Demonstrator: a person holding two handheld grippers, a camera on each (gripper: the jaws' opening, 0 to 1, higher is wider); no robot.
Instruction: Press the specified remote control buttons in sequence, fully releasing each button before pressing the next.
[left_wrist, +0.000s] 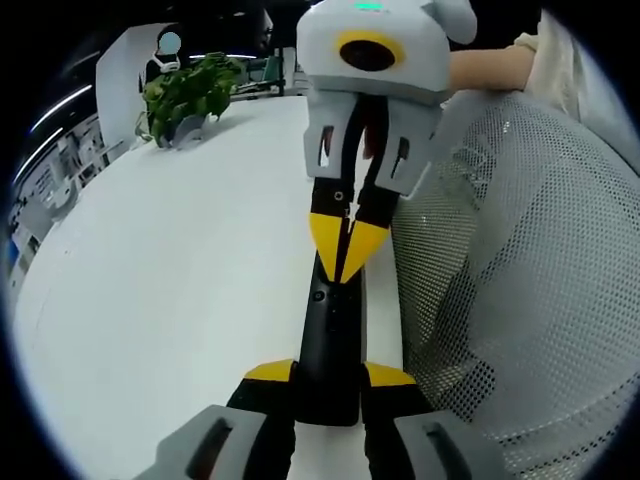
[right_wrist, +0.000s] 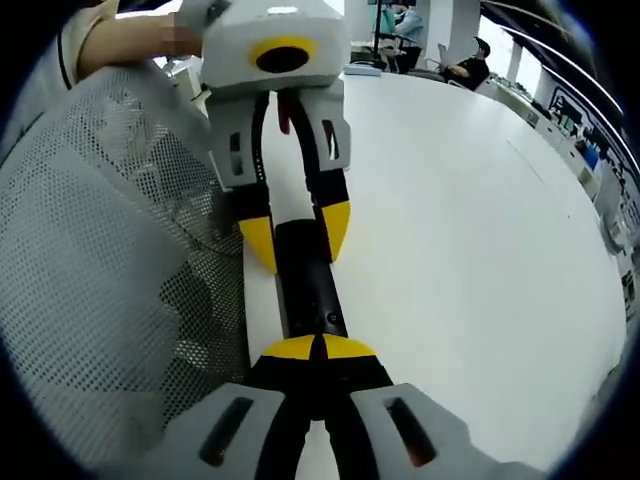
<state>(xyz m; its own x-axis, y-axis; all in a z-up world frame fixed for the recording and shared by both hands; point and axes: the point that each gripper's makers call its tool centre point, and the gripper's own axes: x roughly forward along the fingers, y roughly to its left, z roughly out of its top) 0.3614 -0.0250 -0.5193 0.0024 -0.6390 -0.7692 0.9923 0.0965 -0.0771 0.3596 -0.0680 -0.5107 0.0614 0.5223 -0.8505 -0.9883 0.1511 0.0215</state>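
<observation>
A black remote control (left_wrist: 330, 340) is gripped at one end between the yellow-tipped fingers of the left gripper (left_wrist: 328, 378), above a white counter (left_wrist: 170, 290). The right gripper (right_wrist: 318, 350) is seen with fingers pressed together, tips on the remote's top face, beside a grey mesh chair (right_wrist: 100, 280).

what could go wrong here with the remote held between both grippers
1. The left gripper holds only one end of the black remote, near the white table edge; a hard press may tip it off.
2. The right gripper tips are shut to a narrow point, so they may slide off a button.
3. The mesh chair back sits close beside both grippers and could snag them.
</observation>
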